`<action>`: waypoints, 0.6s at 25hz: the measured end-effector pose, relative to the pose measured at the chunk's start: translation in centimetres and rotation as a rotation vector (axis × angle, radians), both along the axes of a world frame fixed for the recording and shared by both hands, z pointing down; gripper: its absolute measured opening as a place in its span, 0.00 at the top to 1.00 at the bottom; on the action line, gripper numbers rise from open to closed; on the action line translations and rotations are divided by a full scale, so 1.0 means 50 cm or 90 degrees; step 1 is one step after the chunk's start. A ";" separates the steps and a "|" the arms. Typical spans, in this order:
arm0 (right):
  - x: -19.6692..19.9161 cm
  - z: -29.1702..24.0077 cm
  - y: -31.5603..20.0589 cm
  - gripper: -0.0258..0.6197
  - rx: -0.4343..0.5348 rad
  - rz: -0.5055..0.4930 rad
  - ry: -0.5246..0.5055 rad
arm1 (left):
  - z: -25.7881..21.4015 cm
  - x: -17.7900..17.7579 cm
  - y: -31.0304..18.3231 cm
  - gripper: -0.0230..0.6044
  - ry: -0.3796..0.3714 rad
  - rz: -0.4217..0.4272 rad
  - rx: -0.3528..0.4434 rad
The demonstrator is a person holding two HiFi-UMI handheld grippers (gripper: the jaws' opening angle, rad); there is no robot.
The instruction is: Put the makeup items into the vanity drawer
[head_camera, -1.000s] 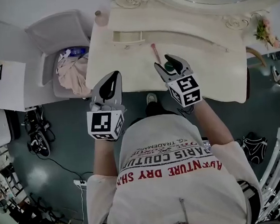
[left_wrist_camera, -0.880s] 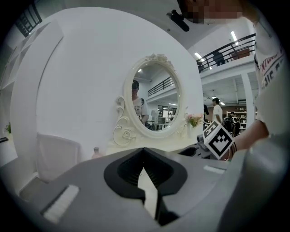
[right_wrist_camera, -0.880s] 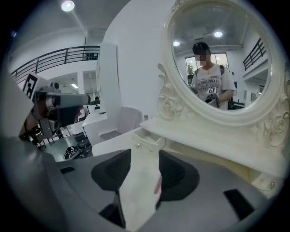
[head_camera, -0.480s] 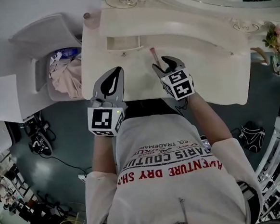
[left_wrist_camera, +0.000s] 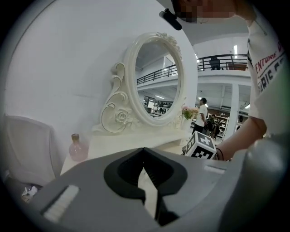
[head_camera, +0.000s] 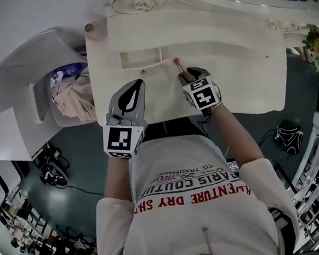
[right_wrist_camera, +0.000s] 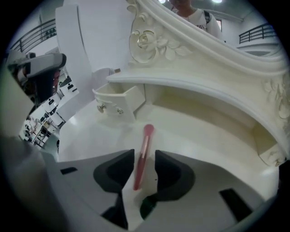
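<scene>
A pink makeup brush (head_camera: 177, 65) lies on the cream vanity top (head_camera: 238, 85), its head pointing toward the small open drawer (head_camera: 140, 58). My right gripper (head_camera: 191, 74) is lowered over the brush handle. In the right gripper view the brush (right_wrist_camera: 142, 152) sits between the closing jaws of the right gripper (right_wrist_camera: 144, 165), with a gap on each side; the drawer (right_wrist_camera: 118, 102) is ahead at left. My left gripper (head_camera: 137, 84) hovers over the vanity's front left, shut and empty; its tips (left_wrist_camera: 144, 152) meet in the left gripper view.
A pink bottle (head_camera: 89, 28) stands at the vanity's back left corner, also seen as the bottle (left_wrist_camera: 78, 147) near the oval mirror (left_wrist_camera: 158, 77). A white bin with clothes (head_camera: 69, 93) stands left of the vanity. Flowers (head_camera: 314, 37) are at the far right.
My right gripper has moved forward and down so the brush handle now lies between its jaws, which have narrowed. The left gripper has shifted slightly forward over the vanity edge.
</scene>
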State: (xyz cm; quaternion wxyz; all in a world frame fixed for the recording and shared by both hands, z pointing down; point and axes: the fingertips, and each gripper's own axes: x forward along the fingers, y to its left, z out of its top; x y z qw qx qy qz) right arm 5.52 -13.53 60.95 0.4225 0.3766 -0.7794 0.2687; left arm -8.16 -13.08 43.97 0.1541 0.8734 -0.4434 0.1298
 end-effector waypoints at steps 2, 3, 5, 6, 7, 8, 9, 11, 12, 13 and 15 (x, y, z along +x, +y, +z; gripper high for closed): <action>0.006 0.010 -0.001 0.75 -0.005 0.006 0.018 | 0.009 -0.002 -0.010 0.95 0.005 0.014 -0.005; 0.008 0.010 -0.002 0.75 -0.005 0.009 0.024 | 0.013 -0.004 -0.015 0.95 0.005 0.021 -0.006; 0.006 0.010 -0.005 0.75 -0.007 0.017 0.032 | 0.018 -0.011 -0.024 0.95 0.002 0.034 -0.006; 0.005 0.011 -0.005 0.76 -0.010 0.023 0.035 | 0.018 -0.015 -0.028 0.95 0.000 0.039 -0.005; 0.004 0.012 -0.006 0.76 -0.015 0.030 0.038 | 0.017 -0.020 -0.031 0.95 -0.001 0.044 -0.004; 0.005 0.013 -0.005 0.77 -0.022 0.038 0.041 | 0.016 -0.023 -0.034 0.95 -0.001 0.047 -0.004; 0.007 0.014 -0.005 0.78 -0.029 0.048 0.044 | 0.013 -0.025 -0.036 0.95 0.002 0.050 -0.003; 0.012 0.015 -0.008 0.89 -0.043 0.064 0.051 | 0.009 -0.030 -0.041 0.95 0.006 0.053 -0.002; 0.012 0.016 -0.009 0.89 -0.050 0.069 0.051 | 0.008 -0.034 -0.043 0.95 0.007 0.055 -0.002; 0.011 0.014 -0.010 0.89 -0.054 0.072 0.050 | 0.007 -0.037 -0.045 0.95 0.007 0.056 -0.002; 0.004 -0.001 -0.016 0.89 -0.046 0.069 0.045 | 0.003 -0.046 -0.047 0.95 0.007 0.059 -0.001</action>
